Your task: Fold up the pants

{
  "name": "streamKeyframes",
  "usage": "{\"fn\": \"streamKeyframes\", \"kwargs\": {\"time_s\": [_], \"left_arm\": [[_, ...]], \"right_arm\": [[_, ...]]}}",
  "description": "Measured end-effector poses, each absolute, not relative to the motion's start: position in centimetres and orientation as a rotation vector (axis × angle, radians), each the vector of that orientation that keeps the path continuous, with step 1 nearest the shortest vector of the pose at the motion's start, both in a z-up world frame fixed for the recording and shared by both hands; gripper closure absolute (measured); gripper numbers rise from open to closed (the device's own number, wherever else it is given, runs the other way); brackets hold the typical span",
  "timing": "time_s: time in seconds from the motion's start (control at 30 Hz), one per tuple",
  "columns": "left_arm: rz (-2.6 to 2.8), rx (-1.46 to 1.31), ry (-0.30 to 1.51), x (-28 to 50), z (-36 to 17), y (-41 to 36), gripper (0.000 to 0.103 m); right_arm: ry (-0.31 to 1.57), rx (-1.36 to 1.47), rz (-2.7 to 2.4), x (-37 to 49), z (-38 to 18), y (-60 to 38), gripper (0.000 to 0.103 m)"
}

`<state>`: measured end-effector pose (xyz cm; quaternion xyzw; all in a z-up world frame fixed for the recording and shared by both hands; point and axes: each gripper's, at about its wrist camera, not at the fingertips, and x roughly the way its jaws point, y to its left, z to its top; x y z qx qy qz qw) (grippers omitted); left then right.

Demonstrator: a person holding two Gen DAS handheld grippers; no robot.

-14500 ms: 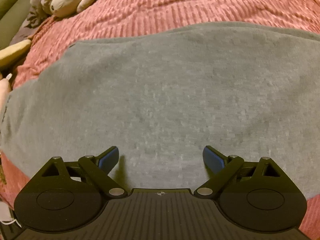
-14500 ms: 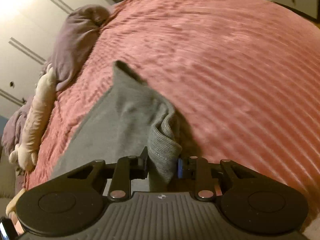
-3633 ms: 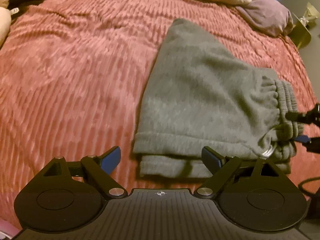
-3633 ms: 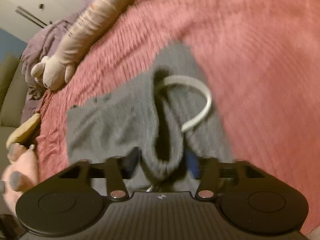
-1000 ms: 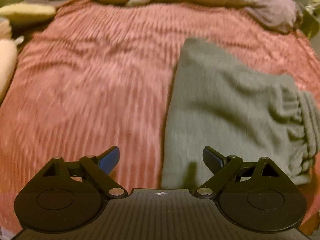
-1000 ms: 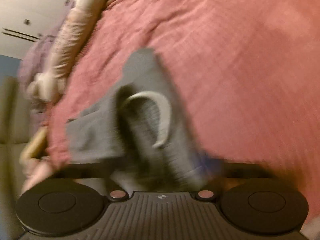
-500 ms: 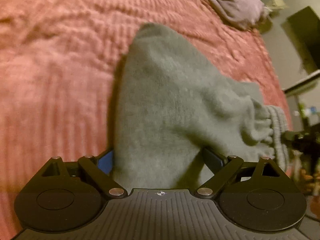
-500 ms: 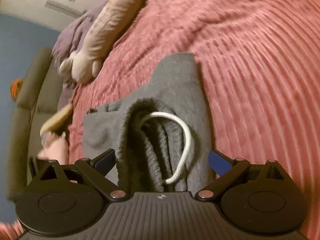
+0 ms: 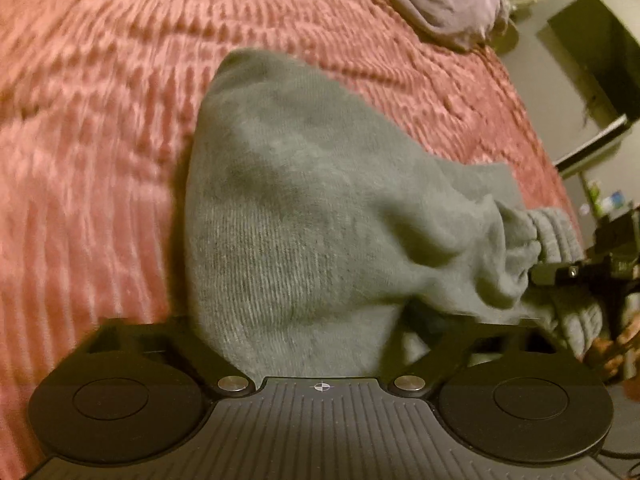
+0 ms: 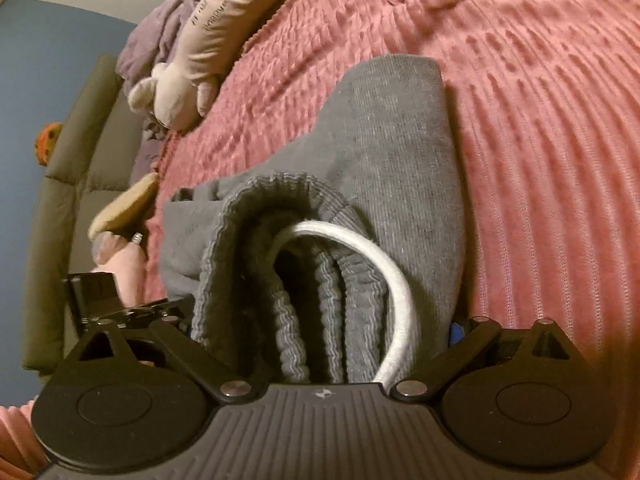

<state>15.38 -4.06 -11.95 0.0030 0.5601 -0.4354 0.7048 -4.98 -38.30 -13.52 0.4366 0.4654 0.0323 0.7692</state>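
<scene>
The grey pants [image 9: 304, 216] lie folded into a thick bundle on the pink ribbed bedspread [image 9: 88, 120]. My left gripper [image 9: 296, 320] stands wide open around the bundle's near end, and the cloth hides its fingertips. In the right wrist view the ribbed waistband [image 10: 288, 264] with its white drawstring [image 10: 384, 264] fills the space between the wide-open jaws of my right gripper [image 10: 320, 328]. The right gripper also shows in the left wrist view [image 9: 576, 272] at the waistband end. The left gripper shows in the right wrist view [image 10: 132, 308] at the far left.
A long plush toy [image 10: 200, 40] and a purple pillow [image 9: 448, 4] lie at the head of the bed. A grey-green sofa [image 10: 72, 184] stands beside the bed. A dark cabinet [image 9: 600, 64] stands beyond the bed's right edge.
Both grippers have moved in around the ends of the bundle. The left end of the pants now rises between the left jaws. The right jaws stay wide.
</scene>
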Motion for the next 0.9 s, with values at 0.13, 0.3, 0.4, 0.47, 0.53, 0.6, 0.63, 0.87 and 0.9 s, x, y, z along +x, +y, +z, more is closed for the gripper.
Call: {"fn": "streamKeyframes", "kwargs": {"time_s": [0.13,0.3,0.4,0.47,0.53,0.6,0.63,0.87,0.9], "left_arm": [[-0.98,0.019,1.233,15.1,-11.5,-4.2,0.047],[-0.931,-0.069,1.314,16.4,-12.7,-4.8,0.044],[-0.934,0.033,1.23,14.8,-10.3,-5.4,0.06],[-0.943,0.009,1.21,14.5,-8.8,-5.3,0.062],[-0.96,-0.027,1.191,14.8,-7.4,-5.5,0.062],[-0.976,-0.039,1.136,15.1,-5.7,-6.3,0.062],[-0.98,-0.036,1.099,15.4,-4.7,-6.7,0.062],[-0.922,-0.072,1.023,20.4,-2.0,-10.8,0.051],[-0.868,-0.031,1.032,20.9,-2.6,-11.2,0.039]], "right_arm": [[1.01,0.81,0.088,-4.4,-11.1,-36.2,0.024],[1.036,0.907,0.051,-3.5,-13.6,-36.6,0.017],[1.024,0.862,0.021,-3.2,-12.1,-35.7,0.032],[0.982,0.89,0.02,-3.9,-10.9,-35.9,0.037],[0.942,0.92,0.024,-3.9,-9.6,-36.0,0.04],[0.906,0.901,0.036,-3.3,-7.9,-36.0,0.04],[0.881,0.89,0.038,-2.9,-7.0,-36.1,0.04],[0.804,0.793,-0.01,3.5,-3.1,-39.9,0.038],[0.829,0.74,-0.034,4.4,-3.1,-40.1,0.031]]}}
